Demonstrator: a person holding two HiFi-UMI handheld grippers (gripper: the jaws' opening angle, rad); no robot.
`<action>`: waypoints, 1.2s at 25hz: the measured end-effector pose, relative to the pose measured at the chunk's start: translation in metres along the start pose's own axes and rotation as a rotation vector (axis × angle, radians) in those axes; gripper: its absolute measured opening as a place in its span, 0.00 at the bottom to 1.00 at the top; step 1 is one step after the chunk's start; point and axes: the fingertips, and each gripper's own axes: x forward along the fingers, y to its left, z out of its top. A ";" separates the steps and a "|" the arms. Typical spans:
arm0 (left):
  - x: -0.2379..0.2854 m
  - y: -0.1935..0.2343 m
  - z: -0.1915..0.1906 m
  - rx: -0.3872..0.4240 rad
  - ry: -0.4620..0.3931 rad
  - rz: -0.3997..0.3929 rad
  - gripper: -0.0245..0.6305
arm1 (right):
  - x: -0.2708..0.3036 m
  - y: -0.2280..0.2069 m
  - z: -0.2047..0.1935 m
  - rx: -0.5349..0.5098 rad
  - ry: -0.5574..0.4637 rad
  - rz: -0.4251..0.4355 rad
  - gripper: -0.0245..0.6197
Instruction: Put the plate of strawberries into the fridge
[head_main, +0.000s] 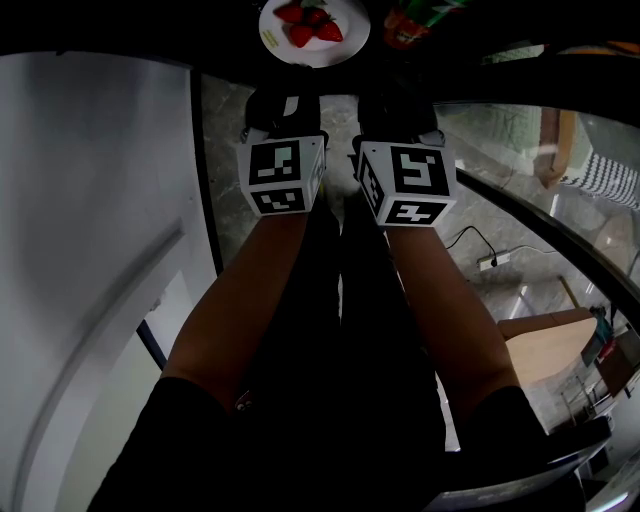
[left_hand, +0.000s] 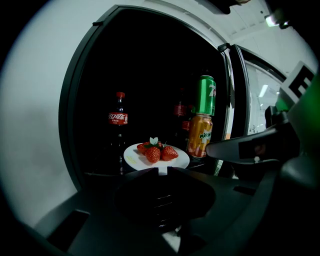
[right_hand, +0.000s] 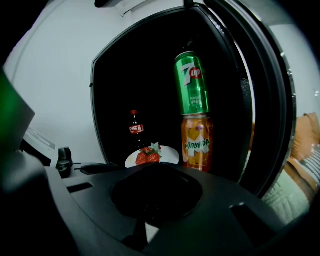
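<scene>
A white plate (left_hand: 132, 158) with several red strawberries (left_hand: 156, 151) stands on a dark shelf inside the open fridge. The head view shows this plate (head_main: 345, 45) at the top edge, just beyond both grippers. My left gripper (left_hand: 162, 171) is shut and holds nothing; its tips are just short of the plate's near rim, apart from it. To its right, my right gripper (right_hand: 159, 165) is also shut and empty, level with the left one. In the right gripper view the plate (right_hand: 170, 151) lies ahead and slightly left.
A green 7up can (right_hand: 191, 84) stands on an orange Mirinda can (right_hand: 197, 141) right of the plate. A cola bottle (left_hand: 118, 122) stands behind it to the left. The fridge door (left_hand: 240, 100) hangs open at right. A white wall (head_main: 90, 250) is at left.
</scene>
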 end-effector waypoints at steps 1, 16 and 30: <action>0.001 0.000 0.001 0.001 0.000 -0.003 0.13 | 0.000 0.000 0.000 0.000 0.000 -0.001 0.05; 0.024 0.011 0.011 -0.013 0.003 -0.009 0.13 | 0.010 -0.009 0.003 0.003 -0.006 -0.008 0.05; 0.010 0.027 0.026 0.020 -0.037 0.010 0.13 | 0.004 -0.008 0.013 -0.016 -0.038 -0.009 0.05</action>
